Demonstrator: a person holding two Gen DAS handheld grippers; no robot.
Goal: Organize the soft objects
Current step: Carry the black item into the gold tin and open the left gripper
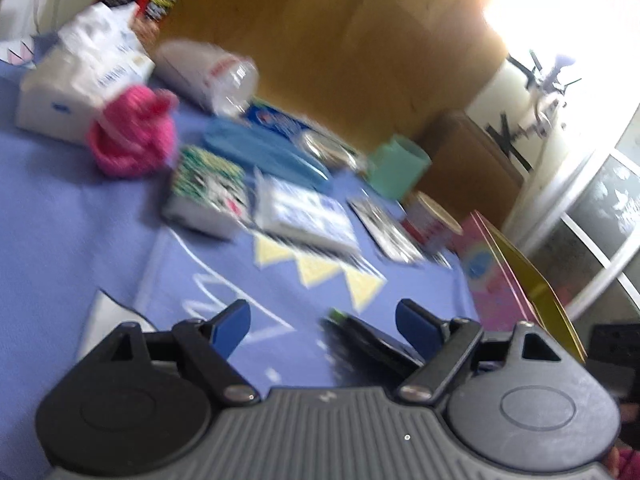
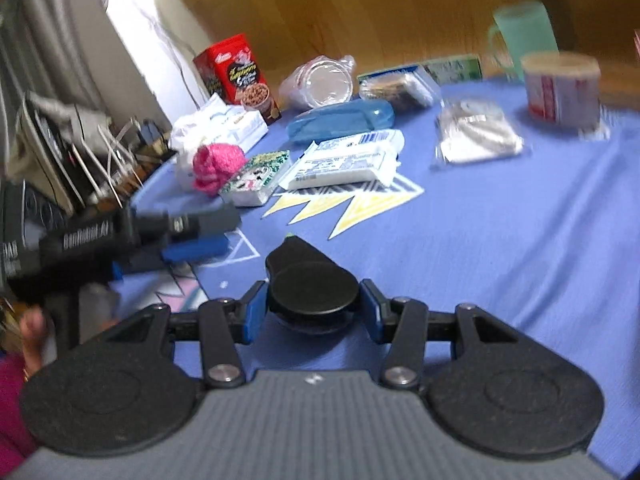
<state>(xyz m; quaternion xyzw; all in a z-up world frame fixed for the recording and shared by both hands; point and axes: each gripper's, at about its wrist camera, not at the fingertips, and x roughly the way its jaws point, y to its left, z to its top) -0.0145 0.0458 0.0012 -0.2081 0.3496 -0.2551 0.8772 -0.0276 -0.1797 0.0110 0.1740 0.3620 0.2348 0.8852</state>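
- between the blue pads of the right gripper (image 2: 313, 312), nearest the right wrist camera, sits a black object (image 2: 310, 280) with a round flat face and a narrower part behind it; the pads press on both its sides, so the tool is clenched on it.
- just left of it in the same view, the left gripper (image 2: 192, 240) reaches in over the blue tablecloth (image 2: 500, 248), and a fingertip (image 2: 32, 326) and a magenta sleeve show at the left edge.
- in the left wrist view the left gripper (image 1: 324, 320) stands released, jaws wide apart with nothing gripped; the black object (image 1: 372, 340) lies near its right pad, blurred, and i cannot tell whether it touches.
- beyond both tools the cloth bears a yellow zigzag print (image 2: 352, 200).
- past the print lie a white packet with blue printing (image 2: 344, 160) and, beside it to the left, a small green-patterned pack (image 2: 256, 180).
- the pink knitted bundle (image 2: 218, 164), the soft thing, rests on the cloth just left of the green pack and against a crumpled white bag (image 2: 220, 124); the left wrist view shows it (image 1: 132, 136) far left of centre.
- farther back lie a blue case (image 2: 340, 120), a clear wrapped pack (image 2: 476, 128) and a tipped clear plastic tub (image 2: 316, 84).
- at the far edge stand a red cereal box (image 2: 236, 76), a red-and-white tub (image 2: 560, 88) and a mint green cup (image 2: 524, 36).
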